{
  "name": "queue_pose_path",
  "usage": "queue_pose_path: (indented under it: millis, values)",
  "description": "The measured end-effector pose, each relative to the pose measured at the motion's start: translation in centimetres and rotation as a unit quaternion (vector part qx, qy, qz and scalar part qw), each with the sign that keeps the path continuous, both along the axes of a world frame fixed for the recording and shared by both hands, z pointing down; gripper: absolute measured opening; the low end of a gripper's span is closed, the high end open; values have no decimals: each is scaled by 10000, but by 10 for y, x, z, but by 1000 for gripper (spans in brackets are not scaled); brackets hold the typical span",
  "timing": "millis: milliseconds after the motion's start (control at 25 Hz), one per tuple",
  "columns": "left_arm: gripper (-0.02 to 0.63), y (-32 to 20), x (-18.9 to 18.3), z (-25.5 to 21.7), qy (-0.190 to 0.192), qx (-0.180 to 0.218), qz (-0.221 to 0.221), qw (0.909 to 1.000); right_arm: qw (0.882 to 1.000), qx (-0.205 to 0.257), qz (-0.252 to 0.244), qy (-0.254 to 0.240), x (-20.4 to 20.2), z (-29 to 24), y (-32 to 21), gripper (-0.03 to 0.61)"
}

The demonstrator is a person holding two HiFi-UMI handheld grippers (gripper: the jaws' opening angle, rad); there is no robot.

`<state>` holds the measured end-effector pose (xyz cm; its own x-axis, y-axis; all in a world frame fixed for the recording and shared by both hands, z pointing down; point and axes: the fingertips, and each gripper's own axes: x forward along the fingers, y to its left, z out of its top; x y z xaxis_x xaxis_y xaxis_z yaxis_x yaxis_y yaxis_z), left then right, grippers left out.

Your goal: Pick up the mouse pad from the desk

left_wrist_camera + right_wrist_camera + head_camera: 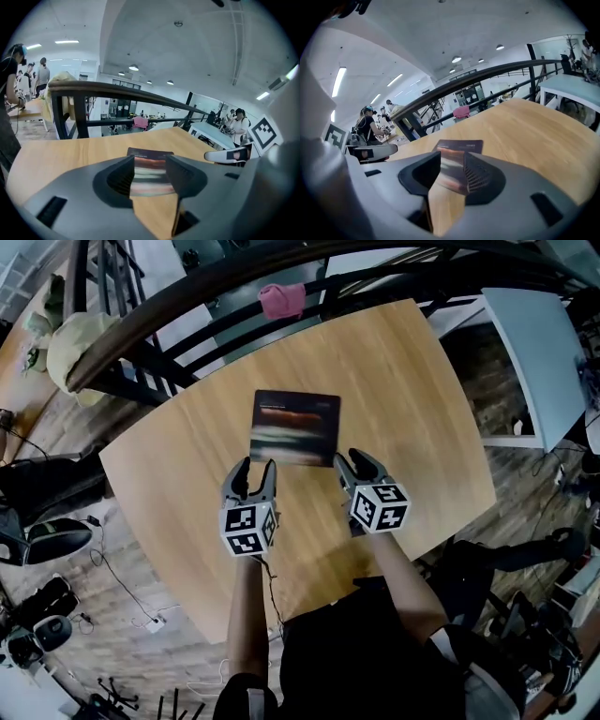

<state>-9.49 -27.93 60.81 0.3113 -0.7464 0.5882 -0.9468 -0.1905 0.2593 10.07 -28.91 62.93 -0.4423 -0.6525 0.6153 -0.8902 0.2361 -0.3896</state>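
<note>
The mouse pad [295, 427], a dark rectangle with a blurred reddish and pale print, lies flat near the middle of the round-cornered wooden desk [422, 381]. My left gripper [255, 472] hovers just short of the pad's near left corner, its jaws open and empty. My right gripper [356, 463] is at the pad's near right corner, also open with nothing in it. In the left gripper view the mouse pad [150, 153] shows beyond the gap between the jaws of the left gripper [150, 164]. The right gripper view shows the mouse pad [461, 146] ahead of the right gripper [452, 161].
A dark metal railing [187, 306] runs along the desk's far edge, with a pink cloth [282, 299] behind it. A white table [534, 343] stands at the right. Cables and gear [47, 615] lie on the floor at the left. People stand in the background [42, 75].
</note>
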Motion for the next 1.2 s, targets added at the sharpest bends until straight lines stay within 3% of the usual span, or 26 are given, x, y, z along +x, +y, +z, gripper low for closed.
queue_pose_path:
  millis: [160,520,800,1200]
  values:
    - [225,-29,3,40,90,-390,117,9991,9989,-467,-75,42,-1,46,-19,195]
    - [262,-62,-22,115,-366,-1342,-52,9903,9937,-1101,-136,167,-2,102,-45,215]
    - [268,-68,-28,143,-443,-1693,-150,9845,9858,-1568,-310,511,-6,130,-43,225]
    - [272,-46,-6,153,-294,-1947,94,9804,9834,-1578,-400,801,-9,134,-41,225]
